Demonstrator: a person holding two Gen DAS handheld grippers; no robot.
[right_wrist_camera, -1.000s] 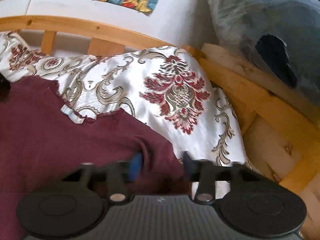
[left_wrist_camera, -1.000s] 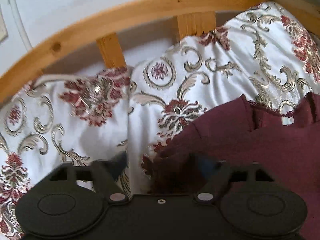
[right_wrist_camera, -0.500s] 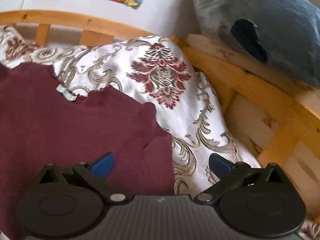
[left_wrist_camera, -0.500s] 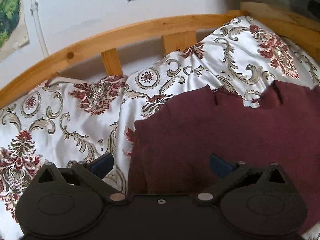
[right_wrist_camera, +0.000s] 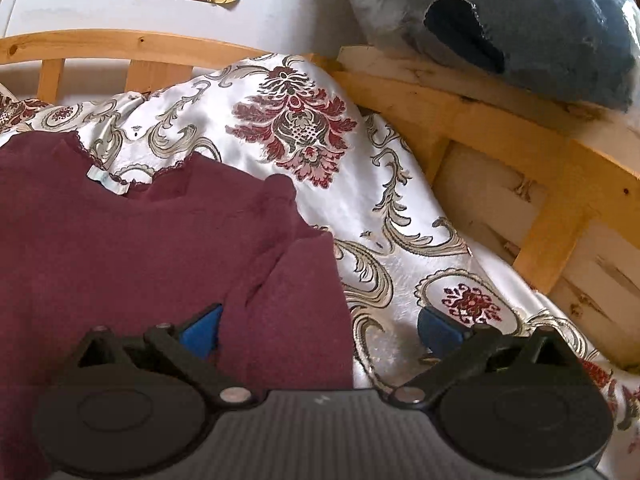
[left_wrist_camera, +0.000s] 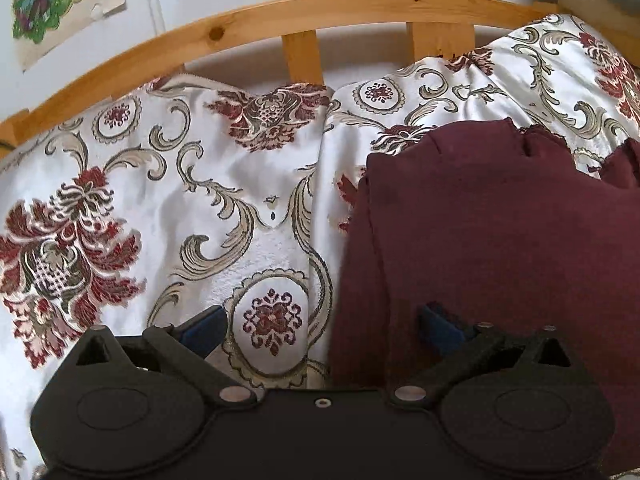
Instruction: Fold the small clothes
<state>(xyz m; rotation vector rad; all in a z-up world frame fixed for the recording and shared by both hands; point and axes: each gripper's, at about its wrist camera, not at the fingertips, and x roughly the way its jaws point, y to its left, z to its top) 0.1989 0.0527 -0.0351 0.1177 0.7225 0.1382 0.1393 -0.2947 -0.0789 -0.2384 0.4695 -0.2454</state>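
A dark maroon knit top (left_wrist_camera: 500, 240) lies spread flat on a white bedspread with red and gold flowers (left_wrist_camera: 160, 200). In the left wrist view its left edge runs down between my fingers, and my left gripper (left_wrist_camera: 320, 328) stands wide open over that edge, nothing pinched. In the right wrist view the same top (right_wrist_camera: 140, 248) fills the left half, neckline with a white label (right_wrist_camera: 108, 178) at the far side. My right gripper (right_wrist_camera: 320, 328) is wide open over the top's right edge, one blue pad (right_wrist_camera: 200, 332) above the cloth, the other over the bedspread.
A curved wooden bed rail (left_wrist_camera: 320, 12) with slats runs along the far side, a white wall with pictures behind it. On the right a wooden frame (right_wrist_camera: 500, 128) carries a blue bundle in clear plastic (right_wrist_camera: 520, 20). Bedspread (right_wrist_camera: 400, 200) lies bare right of the top.
Both grippers have let go of the maroon top and opened wide. The left one has drawn back and left, so more bedspread shows. The right one has sunk a little.
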